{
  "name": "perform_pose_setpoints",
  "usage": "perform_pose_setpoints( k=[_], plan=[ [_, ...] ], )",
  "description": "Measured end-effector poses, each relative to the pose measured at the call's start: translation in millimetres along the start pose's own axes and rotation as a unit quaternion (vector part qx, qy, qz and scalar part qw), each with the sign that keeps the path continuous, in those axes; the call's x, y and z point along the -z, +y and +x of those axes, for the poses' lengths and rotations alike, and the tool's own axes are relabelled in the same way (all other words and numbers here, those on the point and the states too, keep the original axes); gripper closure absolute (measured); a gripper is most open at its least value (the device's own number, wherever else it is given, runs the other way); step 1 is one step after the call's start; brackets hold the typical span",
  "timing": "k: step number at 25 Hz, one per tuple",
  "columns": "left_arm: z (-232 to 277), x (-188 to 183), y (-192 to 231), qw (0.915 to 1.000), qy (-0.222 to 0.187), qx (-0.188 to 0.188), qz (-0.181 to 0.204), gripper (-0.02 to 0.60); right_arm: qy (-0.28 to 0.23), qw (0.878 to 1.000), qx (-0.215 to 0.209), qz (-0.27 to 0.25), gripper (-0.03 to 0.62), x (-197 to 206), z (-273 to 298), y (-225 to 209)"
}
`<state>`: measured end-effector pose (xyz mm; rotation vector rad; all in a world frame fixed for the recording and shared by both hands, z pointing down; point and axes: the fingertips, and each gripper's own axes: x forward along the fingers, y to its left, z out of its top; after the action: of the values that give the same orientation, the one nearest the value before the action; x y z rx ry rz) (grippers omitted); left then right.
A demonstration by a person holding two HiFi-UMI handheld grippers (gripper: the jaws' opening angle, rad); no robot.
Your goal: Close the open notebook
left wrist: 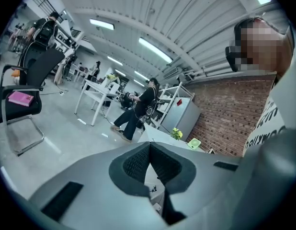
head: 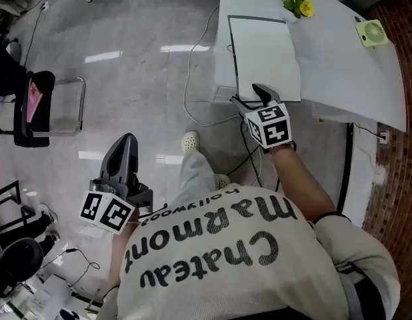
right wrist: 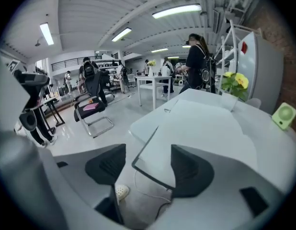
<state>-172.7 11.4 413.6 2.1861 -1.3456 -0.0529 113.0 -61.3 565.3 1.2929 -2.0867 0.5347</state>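
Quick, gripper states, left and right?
Left gripper: shut, empty.
Right gripper: open, jaws either side of the near corner of the notebook, not gripping.

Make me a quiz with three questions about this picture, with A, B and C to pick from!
1. Where are the yellow flowers?
A. on the floor
B. on the white table, beyond the notebook
C. on a chair

2. What colour is the little fan?
A. red
B. black
C. light green

3. How do the right gripper's jaws stand?
A. wide apart
B. shut tight
C. squeezing the flowers

Answers: 1 B, they stand at the table's far end, past the notebook. 2 C, its round case is pale green. 3 A, the right gripper view shows a wide gap between the jaws.
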Motion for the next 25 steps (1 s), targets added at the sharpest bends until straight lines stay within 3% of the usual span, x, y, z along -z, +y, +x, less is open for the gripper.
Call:
perform_pose_setpoints(
  k=[7,11,20,25],
  plan=[
    [-1,-3,3,1.0000,-0.004,-0.004,-0.002,0.581,0.041,0.990,0.053,-0.124,0.302,9,8,3],
    [-3,-5,8,0.9999,-0.007,-0.009,-0.006,0.581,0.049,0.981,0.086,-0.164,0.308,13,12,2],
    [-9,-3,12,0.9998,-0.008,-0.006,-0.019,0.581,0.062,0.948,0.152,-0.271,0.307,21,16,3],
    [-9,-3,13,0.9999,-0.005,-0.001,-0.014,0.581,0.057,0.930,0.170,-0.320,0.343,24,17,3]
  ],
)
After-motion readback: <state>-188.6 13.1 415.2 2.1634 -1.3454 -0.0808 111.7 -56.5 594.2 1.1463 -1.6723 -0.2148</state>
